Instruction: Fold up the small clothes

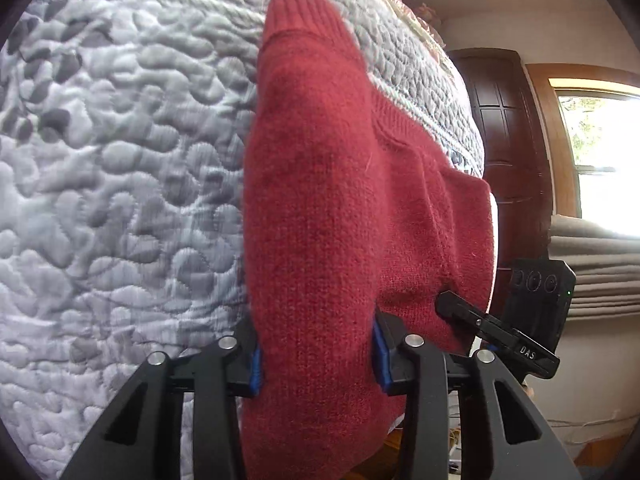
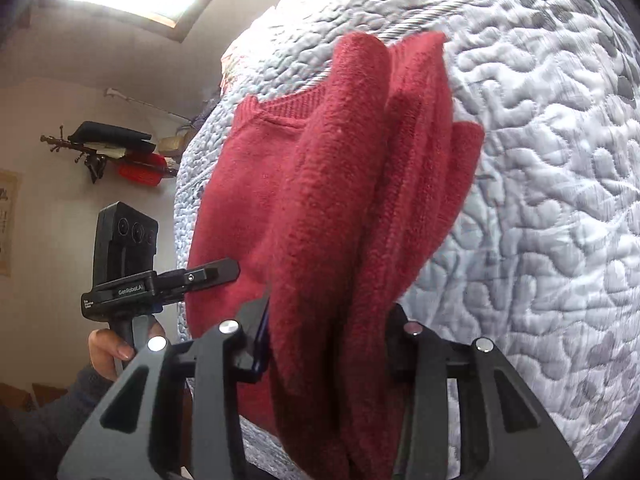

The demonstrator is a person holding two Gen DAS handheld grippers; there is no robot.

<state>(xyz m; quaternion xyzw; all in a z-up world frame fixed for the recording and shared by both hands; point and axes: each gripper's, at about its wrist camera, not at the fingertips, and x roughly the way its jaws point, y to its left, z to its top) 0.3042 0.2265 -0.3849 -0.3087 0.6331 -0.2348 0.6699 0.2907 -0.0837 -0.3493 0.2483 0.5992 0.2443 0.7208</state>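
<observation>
- Left claw [image 1: 316,356]: its blue-padded fingers [image 1: 380,356] are clamped on a thick fold of the red sweater [image 1: 340,184], which fills the lower centre of the left wrist view and runs up the frame to its ribbed hem [image 1: 304,12] near the top.
- Right claw [image 2: 328,344]: likewise closed on bunched layers of the red sweater [image 2: 328,200]; the cloth rises from bottom centre toward the upper middle of the right wrist view, with the ribbed neckline [image 2: 288,106] to the left of the gripped fold.
- Key relation: the garment's long axis lies straight ahead of each claw, away along the fingers; both hold the near edge, the far end resting on the quilt.
- Judgement: the near edge appears to be lifted for a fold toward the far end; both claws are equally placed, so the carry would need them moving together.
- Quilted bedspread [image 1: 120,184], grey-white, lies under the sweater and fills the left of the left view and the right [image 2: 540,200] of the right view.
- Person's hand [image 2: 108,350]: at lower left of the right view, gripping the other tool's handle.
- Wooden door [image 1: 508,128] stands at right of the left view.
</observation>
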